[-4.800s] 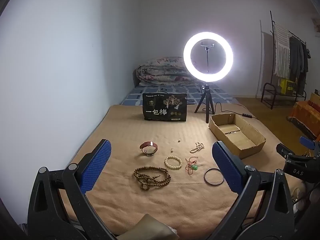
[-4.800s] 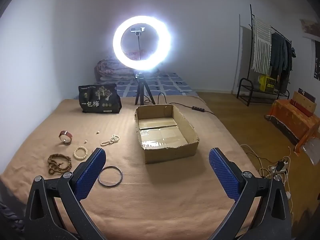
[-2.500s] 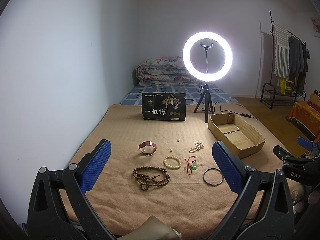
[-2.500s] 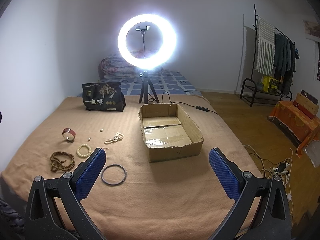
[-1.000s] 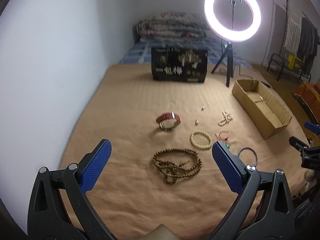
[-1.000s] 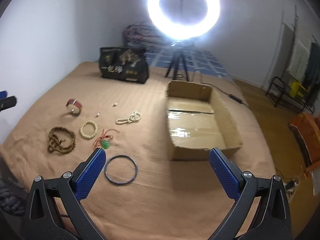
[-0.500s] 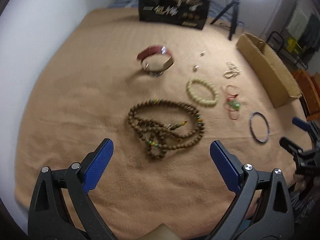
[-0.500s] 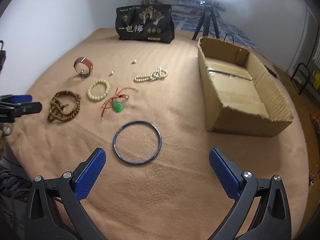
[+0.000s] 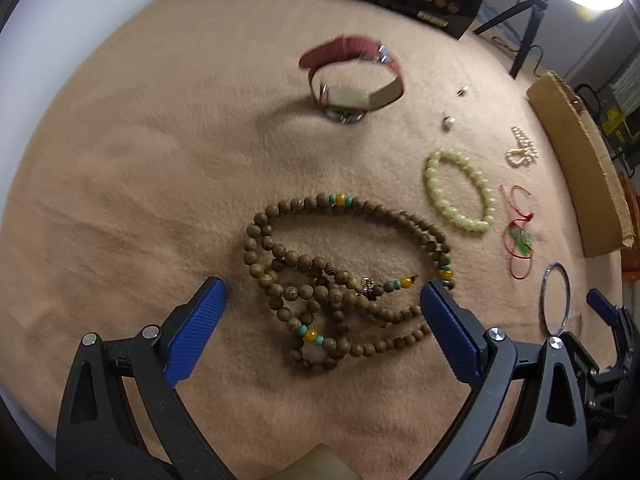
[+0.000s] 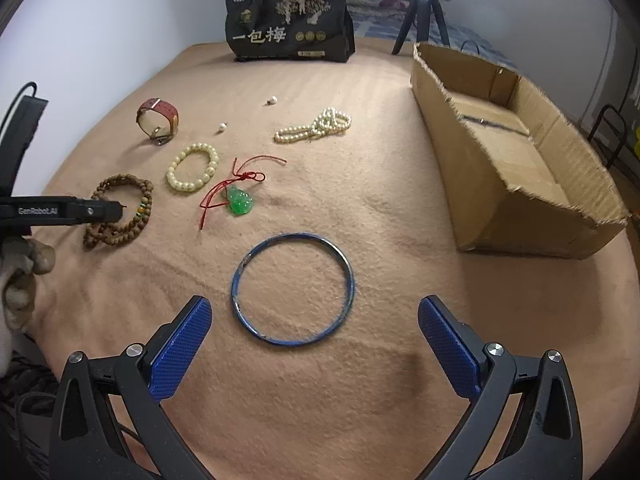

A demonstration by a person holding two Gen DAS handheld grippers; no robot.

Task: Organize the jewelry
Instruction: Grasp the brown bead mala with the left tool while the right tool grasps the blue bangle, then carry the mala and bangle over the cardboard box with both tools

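Note:
My left gripper [image 9: 322,308] is open low over a coiled brown wooden bead string [image 9: 344,276], which lies between its blue pads. My right gripper [image 10: 316,322] is open just above a blue bangle [image 10: 293,289] on the tan blanket. Other pieces lie apart on the blanket: a red strap watch [image 9: 352,76], a cream bead bracelet [image 10: 193,167], a green pendant on red cord [image 10: 240,200], a pearl strand [image 10: 316,124] and two loose pearls [image 10: 272,100]. An open cardboard box [image 10: 516,152] stands at the right.
A black printed bag [image 10: 290,24] stands at the back of the blanket. A tripod [image 10: 420,8] of a ring light stands behind the box. A white wall borders the left side. A gloved hand [image 10: 20,276] holds the left gripper at the blanket's left edge.
Both grippers have tilted down and come closer to the blanket: the left over the wooden bead string, the right over the blue bangle. Both stay open. Nothing was picked up.

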